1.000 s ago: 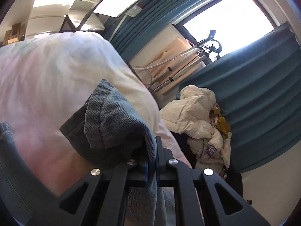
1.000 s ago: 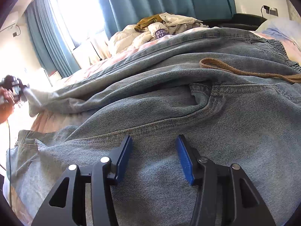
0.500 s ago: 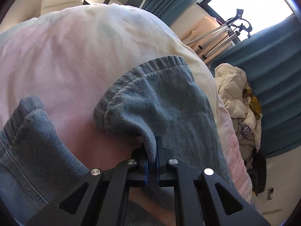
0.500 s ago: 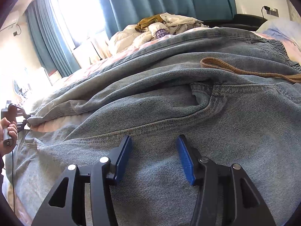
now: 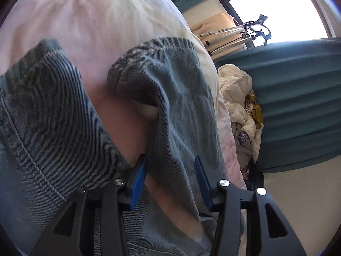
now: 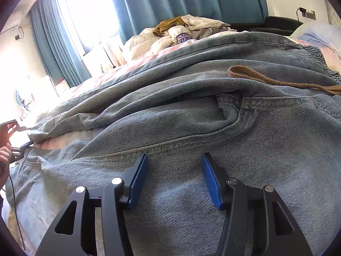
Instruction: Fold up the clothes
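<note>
On the pale bedspread (image 5: 89, 17), twilled denim jeans (image 6: 213, 128), left gripper (image 5: 170, 170) jaws opening around ribbed hem, right gripper (image 6: 173, 177) jaws apart.

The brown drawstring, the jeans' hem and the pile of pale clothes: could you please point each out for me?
brown drawstring (image 6: 266, 80): right wrist view, middle of the cord lying on the denim.
jeans' hem (image 5: 162, 44): left wrist view, stitched edge of the leg end.
pile of pale clothes (image 6: 170, 36): right wrist view, cream garment at its centre.
</note>
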